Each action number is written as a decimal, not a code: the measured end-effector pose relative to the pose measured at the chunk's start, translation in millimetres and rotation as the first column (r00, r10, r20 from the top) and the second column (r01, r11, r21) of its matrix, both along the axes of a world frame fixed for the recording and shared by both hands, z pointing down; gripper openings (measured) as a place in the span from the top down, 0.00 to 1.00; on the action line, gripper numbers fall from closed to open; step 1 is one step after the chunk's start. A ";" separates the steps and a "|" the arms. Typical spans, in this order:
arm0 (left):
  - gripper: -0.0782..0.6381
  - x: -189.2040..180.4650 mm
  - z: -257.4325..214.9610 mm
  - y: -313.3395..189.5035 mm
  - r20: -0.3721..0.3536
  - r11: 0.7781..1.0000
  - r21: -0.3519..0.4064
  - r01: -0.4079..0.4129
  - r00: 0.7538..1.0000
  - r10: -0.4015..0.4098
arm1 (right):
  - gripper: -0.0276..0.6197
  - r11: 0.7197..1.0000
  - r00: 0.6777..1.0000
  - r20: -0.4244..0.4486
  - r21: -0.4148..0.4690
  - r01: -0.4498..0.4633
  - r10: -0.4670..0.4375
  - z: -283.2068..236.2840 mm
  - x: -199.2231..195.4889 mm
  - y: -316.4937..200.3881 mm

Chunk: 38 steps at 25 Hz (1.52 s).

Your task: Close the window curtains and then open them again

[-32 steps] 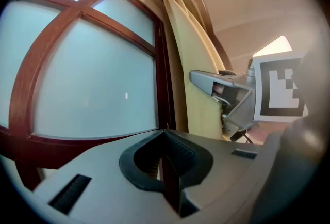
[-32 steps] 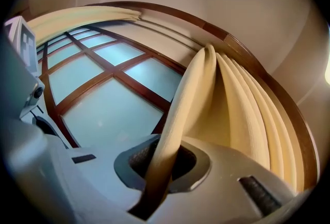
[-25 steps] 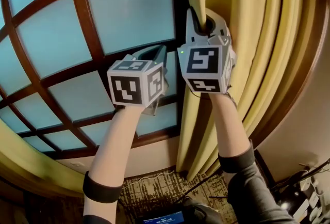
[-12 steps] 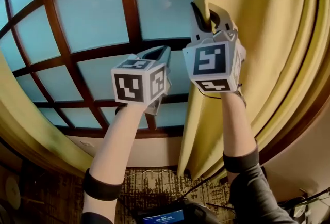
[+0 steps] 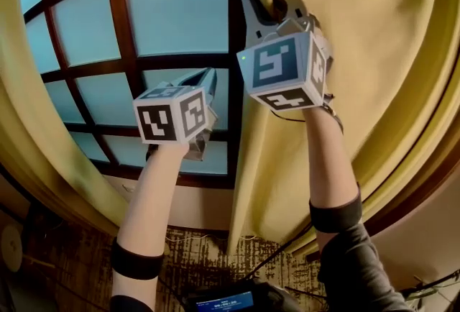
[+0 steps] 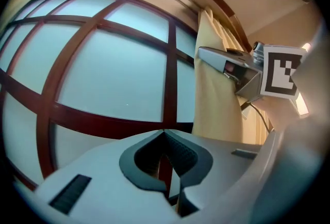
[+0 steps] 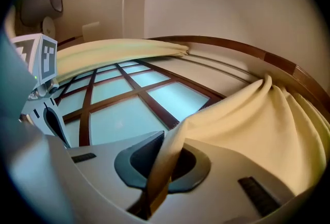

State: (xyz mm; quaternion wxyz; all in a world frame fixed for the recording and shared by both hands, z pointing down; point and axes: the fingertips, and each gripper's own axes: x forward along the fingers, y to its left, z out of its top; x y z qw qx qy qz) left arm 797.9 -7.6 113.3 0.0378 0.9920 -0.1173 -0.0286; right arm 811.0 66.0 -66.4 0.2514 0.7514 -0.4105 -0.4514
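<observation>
The window (image 5: 180, 8) has frosted panes between dark red-brown wooden bars. My right gripper (image 5: 267, 1) is raised and shut on the front edge of the right yellow curtain (image 5: 359, 52). That curtain hangs spread out behind my right arm. In the right gripper view the curtain's edge (image 7: 170, 150) runs down between the shut jaws of my right gripper (image 7: 161, 166). My left gripper (image 5: 207, 75) is shut and empty, level in front of the panes, left of and below the right one. The left gripper view shows my left gripper (image 6: 166, 162) facing the window bars, with the right curtain (image 6: 216, 99) beside them. The left curtain (image 5: 21, 102) hangs at the window's left edge.
A curved wooden window frame (image 5: 413, 185) runs behind the right curtain. Below the sill lie patterned carpet (image 5: 201, 253), cables (image 5: 277, 254) and a device with a lit screen (image 5: 219, 301). The left curtain (image 7: 118, 50) and my left gripper's marker cube (image 7: 41, 58) show in the right gripper view.
My right gripper has drawn the right curtain's edge leftward, and the cloth now spreads wider over the window. The left gripper has shifted left too. The left curtain has come into view.
</observation>
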 end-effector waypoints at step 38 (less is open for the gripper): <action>0.89 -320.9 13.0 -238.4 -0.024 0.936 -0.085 0.341 0.938 -0.344 | 0.92 0.918 0.906 -0.206 -0.236 0.320 -0.369 11.1 -370.7 -282.3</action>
